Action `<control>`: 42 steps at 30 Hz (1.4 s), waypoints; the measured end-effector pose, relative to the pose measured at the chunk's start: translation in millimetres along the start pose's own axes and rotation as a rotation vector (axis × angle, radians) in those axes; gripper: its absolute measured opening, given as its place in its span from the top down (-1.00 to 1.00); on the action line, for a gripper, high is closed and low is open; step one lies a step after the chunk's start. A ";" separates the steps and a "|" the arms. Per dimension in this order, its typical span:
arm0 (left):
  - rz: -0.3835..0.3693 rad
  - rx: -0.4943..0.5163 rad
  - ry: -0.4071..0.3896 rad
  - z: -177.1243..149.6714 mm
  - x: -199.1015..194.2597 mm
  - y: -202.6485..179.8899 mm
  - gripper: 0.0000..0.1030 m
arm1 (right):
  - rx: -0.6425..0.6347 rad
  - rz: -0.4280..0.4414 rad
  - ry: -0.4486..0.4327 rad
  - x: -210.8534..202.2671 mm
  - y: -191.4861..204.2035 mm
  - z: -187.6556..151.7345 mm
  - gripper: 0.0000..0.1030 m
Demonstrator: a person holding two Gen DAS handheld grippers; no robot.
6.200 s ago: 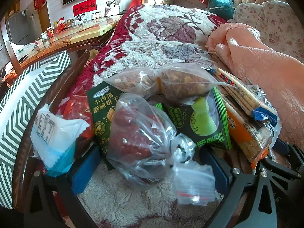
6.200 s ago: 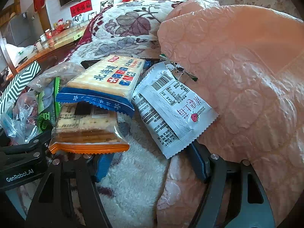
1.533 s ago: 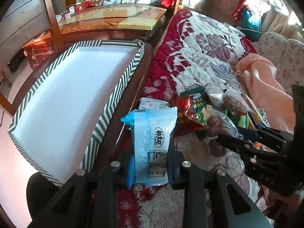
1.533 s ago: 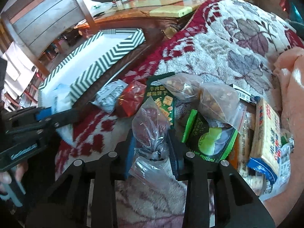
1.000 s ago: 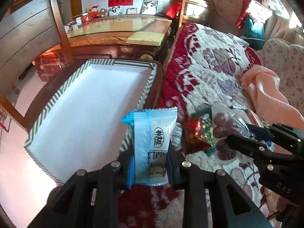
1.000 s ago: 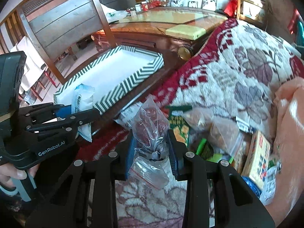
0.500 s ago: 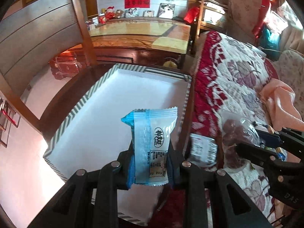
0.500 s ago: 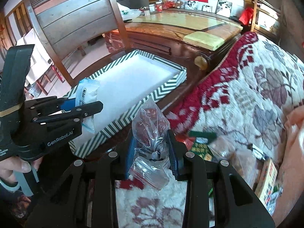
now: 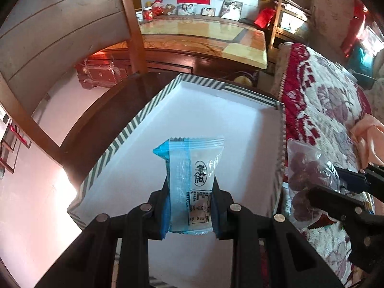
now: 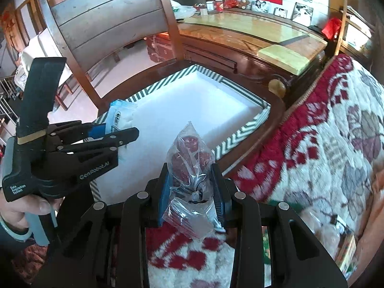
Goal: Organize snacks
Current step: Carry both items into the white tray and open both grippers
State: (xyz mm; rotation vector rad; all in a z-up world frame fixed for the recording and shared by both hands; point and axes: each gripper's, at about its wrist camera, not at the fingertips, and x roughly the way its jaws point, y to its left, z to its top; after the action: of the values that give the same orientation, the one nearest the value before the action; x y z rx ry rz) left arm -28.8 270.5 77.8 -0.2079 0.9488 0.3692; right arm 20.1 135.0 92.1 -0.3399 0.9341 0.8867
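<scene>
clamping a blue-and-white snack packet (image 9: 195, 187) upright between its fingers, the left gripper (image 9: 189, 206) now hangs over the white floor of the green-and-white striped tray (image 9: 115, 144), where half a second ago it sat nearer the tray's near rim and six seconds ago it was down among the snack pile on the blanket. the packet's printed back faces the left wrist camera, its crimped top edge upward. in the right wrist view the same left gripper (image 10: 112, 135) appears at the left, with the person's hand (image 10: 21, 210) on its handle and the packet (image 10: 120, 115) poking out above the tray's near corner. the right gripper (image 10: 190, 192) is closed on the knotted neck of a clear plastic bag of dark red fruit (image 10: 190, 158), and it has come closer to the tray's right rim (image 10: 240, 134) than in the frame before, the bag's top overlapping that rim. the bag (image 9: 304, 175) shows in the left wrist view just beside the tray's right edge, above the red floral blanket (image 9: 319, 110). the tray sits on a dark wooden seat (image 9: 96, 124), with a wooden chair back (image 10: 100, 14) behind it. a corner of the remaining snack pile (image 10: 345, 252) lies at the lower right on the blanket (image 10: 336, 132).
</scene>
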 end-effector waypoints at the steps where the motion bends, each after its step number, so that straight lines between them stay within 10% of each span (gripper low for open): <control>1: 0.003 -0.004 0.005 1.7 3.3 2.2 0.43 | -0.007 0.003 0.003 4.2 2.8 3.9 0.40; 26: 0.049 -0.069 0.131 3.7 54.6 27.2 0.41 | 0.047 0.100 0.137 91.0 16.2 21.9 0.32; 30: 0.033 -0.108 0.149 2.1 54.9 35.8 -0.30 | 0.041 0.075 0.123 84.2 15.0 18.3 0.06; 42: -0.015 -0.125 0.070 0.4 8.4 30.6 -0.57 | 0.123 0.067 -0.005 10.8 -17.6 -13.0 0.02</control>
State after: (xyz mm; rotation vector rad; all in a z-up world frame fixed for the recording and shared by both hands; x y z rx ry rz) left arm -36.1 300.5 70.8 -0.3434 0.9931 0.4103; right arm 29.8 121.8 73.9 -0.2017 0.9949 0.8862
